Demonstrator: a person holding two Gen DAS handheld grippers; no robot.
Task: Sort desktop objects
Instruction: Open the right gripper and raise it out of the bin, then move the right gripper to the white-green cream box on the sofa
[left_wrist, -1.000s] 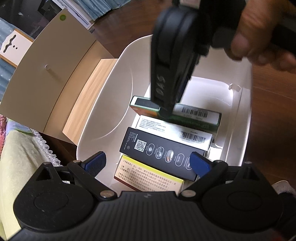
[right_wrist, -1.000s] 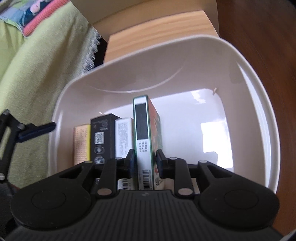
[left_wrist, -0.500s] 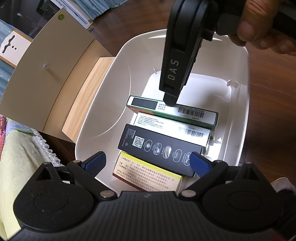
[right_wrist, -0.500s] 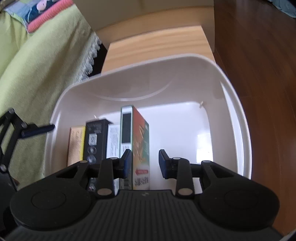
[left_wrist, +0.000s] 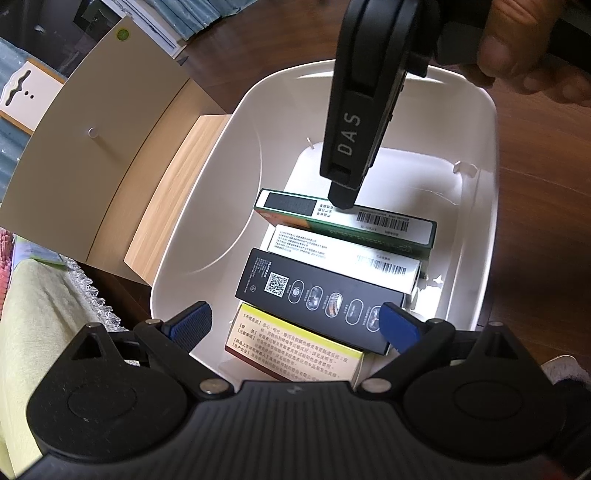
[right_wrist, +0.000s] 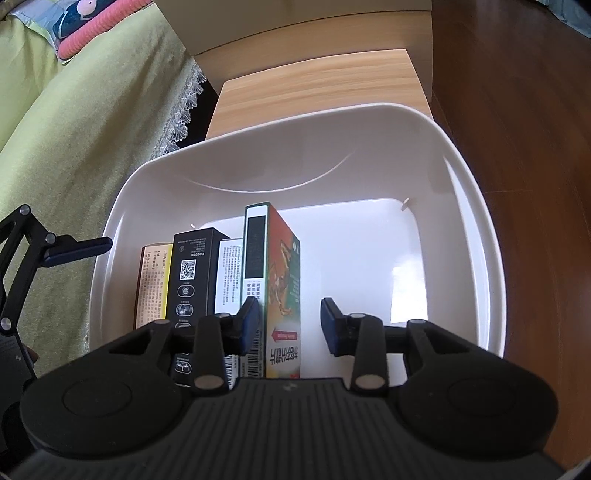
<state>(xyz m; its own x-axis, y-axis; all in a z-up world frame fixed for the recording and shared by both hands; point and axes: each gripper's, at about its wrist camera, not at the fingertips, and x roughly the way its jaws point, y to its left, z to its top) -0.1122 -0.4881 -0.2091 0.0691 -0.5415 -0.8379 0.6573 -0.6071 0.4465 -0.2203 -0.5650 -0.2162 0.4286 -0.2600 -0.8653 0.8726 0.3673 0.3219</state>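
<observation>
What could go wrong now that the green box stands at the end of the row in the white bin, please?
1. The green box stands on its narrow edge with bare bin floor on its free side; it might tip that way.
2. The right gripper has open jaws, one blue pad close beside the box; pulling out askew could drag it over.
3. The left gripper hangs open over the white bin, close enough for the two to knock together.

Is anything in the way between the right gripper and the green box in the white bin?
Nothing visible. The green box stands in the white bin, and the open right gripper already straddles it.
</observation>
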